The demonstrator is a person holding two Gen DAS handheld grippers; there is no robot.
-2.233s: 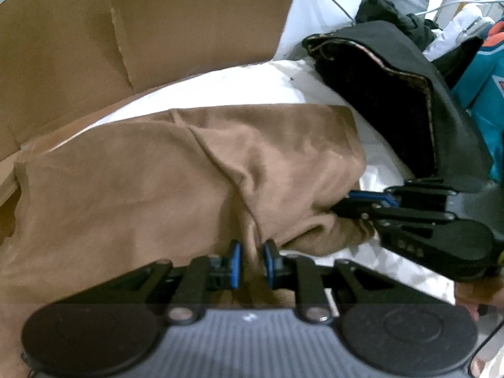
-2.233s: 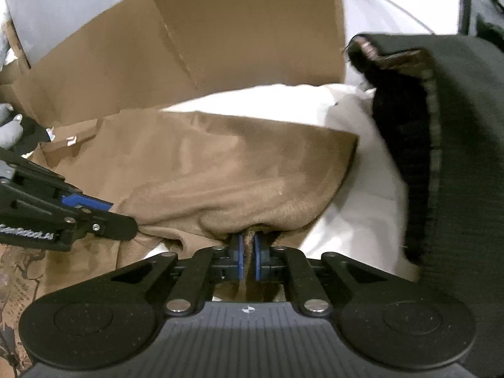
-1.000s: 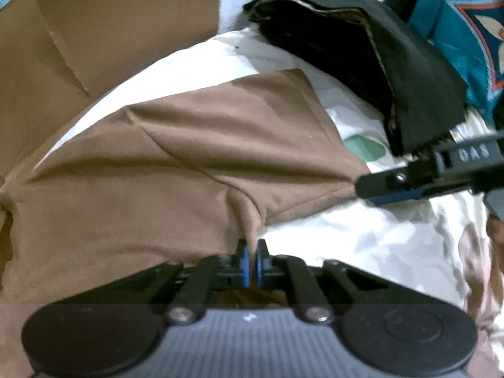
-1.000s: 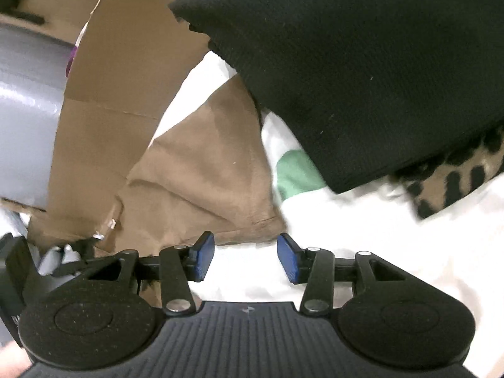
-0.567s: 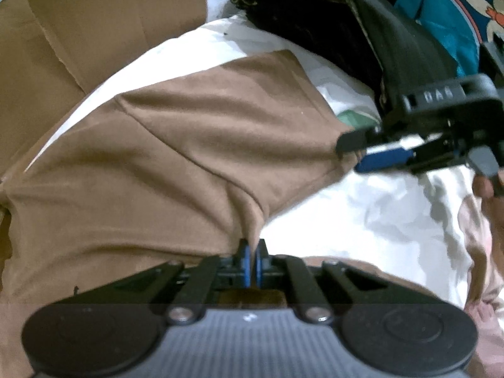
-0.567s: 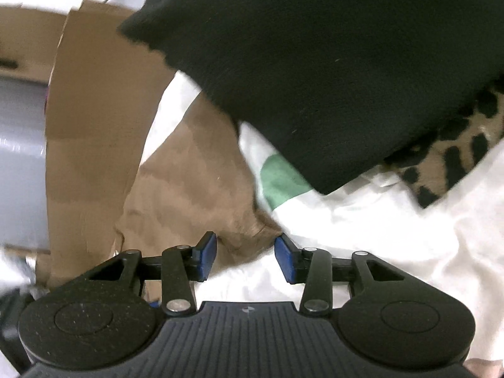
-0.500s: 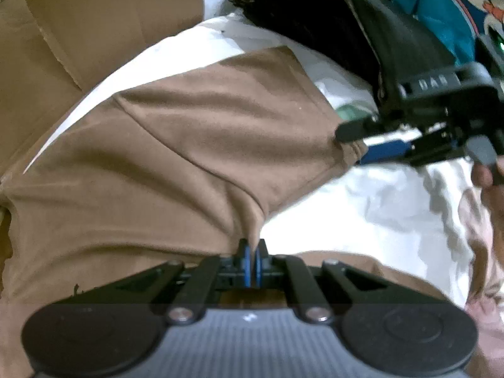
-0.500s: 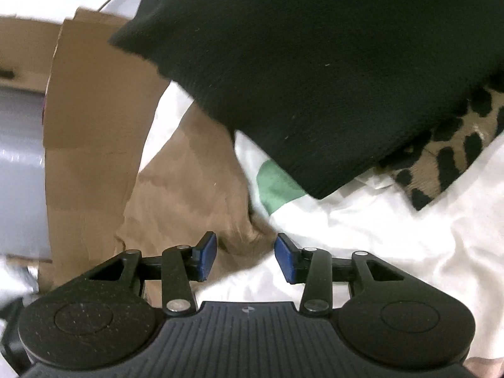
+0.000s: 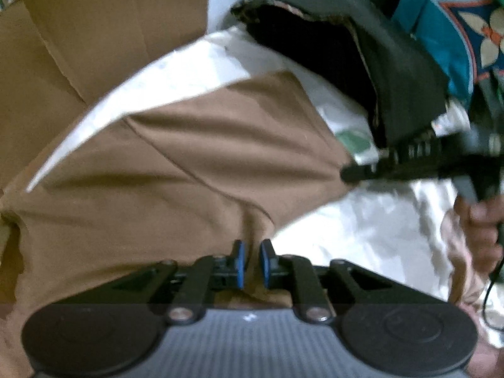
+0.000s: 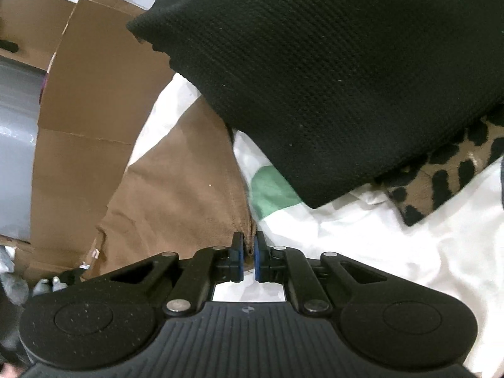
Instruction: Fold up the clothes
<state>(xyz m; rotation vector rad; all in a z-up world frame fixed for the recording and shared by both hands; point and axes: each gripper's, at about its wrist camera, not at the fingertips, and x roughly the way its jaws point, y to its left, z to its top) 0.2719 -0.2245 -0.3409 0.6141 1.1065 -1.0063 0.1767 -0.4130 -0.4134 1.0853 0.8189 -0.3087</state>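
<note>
brown garment (image 9: 195, 163): spread flat on white sheet (image 9: 371, 220), long axis left to right in the left wrist view, seam running diagonally across it; near corner points at left gripper, right corner points at right gripper.
left gripper (image 9: 251, 263): blue pads a little apart and opening, fold of brown fabric between them; contact with the pads not clear.
right gripper (image 10: 249, 258): pressed together, pinching the garment's corner edge; seen from the left wrist view as a dark blurred bar at the cloth's right tip (image 9: 409, 160).
hand (image 9: 482, 230): gripping the right tool's handle, lower right of the left view.
black garment (image 10: 315, 72): folded, lying just beyond the brown corner, overhanging the sheet close above the right gripper.
leopard-print fabric (image 10: 447, 170): under the black garment's right edge.
green patch (image 10: 271, 189): on the sheet, between brown edge and black garment.
cardboard (image 9: 94, 31): flattened, behind and left of the brown garment, touching its far left side.
teal fabric (image 9: 456, 25): far right, behind the black garment.
</note>
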